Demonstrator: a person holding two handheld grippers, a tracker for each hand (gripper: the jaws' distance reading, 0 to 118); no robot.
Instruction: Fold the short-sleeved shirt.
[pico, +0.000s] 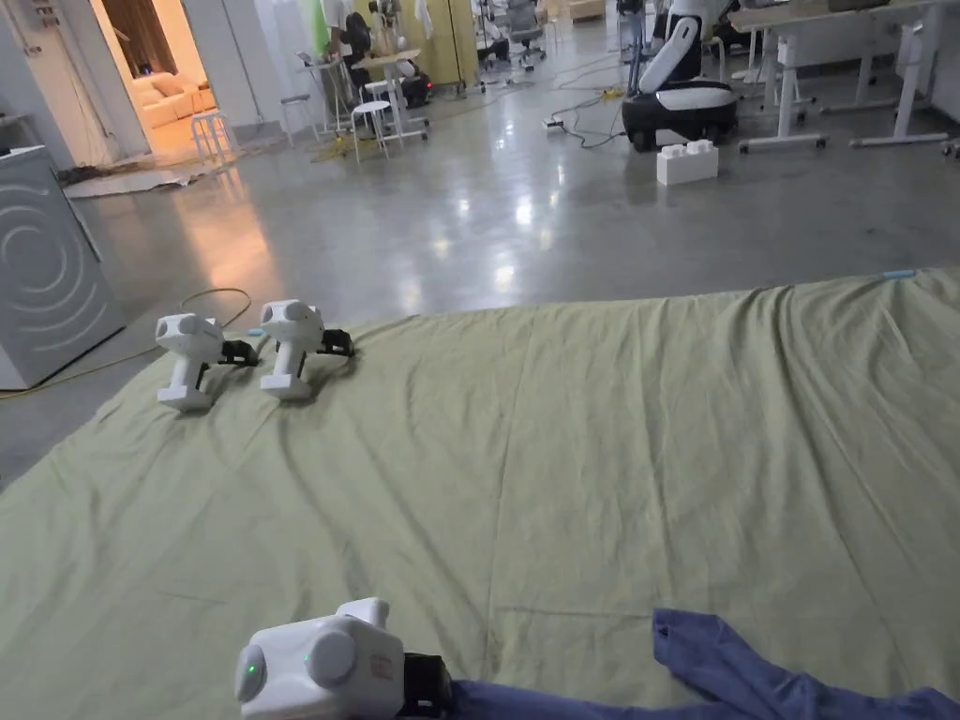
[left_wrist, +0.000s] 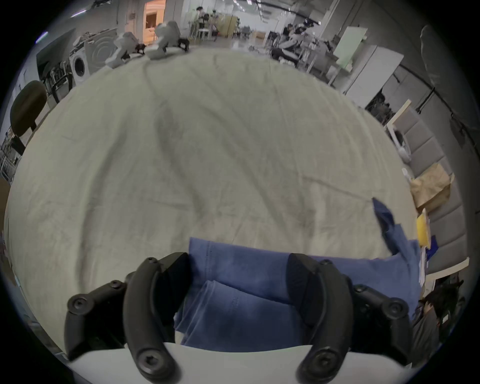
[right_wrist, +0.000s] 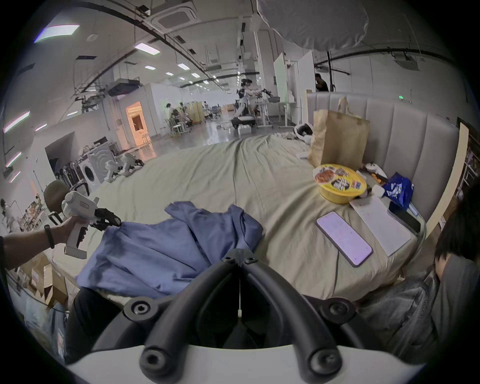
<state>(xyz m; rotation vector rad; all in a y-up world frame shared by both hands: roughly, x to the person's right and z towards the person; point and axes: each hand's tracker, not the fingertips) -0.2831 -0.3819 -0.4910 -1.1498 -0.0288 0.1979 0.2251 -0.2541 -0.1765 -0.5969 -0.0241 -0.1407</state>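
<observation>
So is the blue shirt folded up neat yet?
Not yet. The blue shirt lies rumpled in a loose heap on the green sheet, with creases everywhere and one part sticking up.

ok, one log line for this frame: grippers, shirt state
left gripper: open, jaws straddling shirt edge | right gripper: shut, empty, above shirt | blue shirt: crumpled, unfolded, near edge of green sheet

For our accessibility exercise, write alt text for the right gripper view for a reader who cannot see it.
A crumpled blue short-sleeved shirt lies on a pale green bedsheet, beyond the right gripper, whose black jaws meet at the tips. At left, a hand holds the white left gripper at the shirt's edge; a phone and yellow bowl lie to the right.
</observation>
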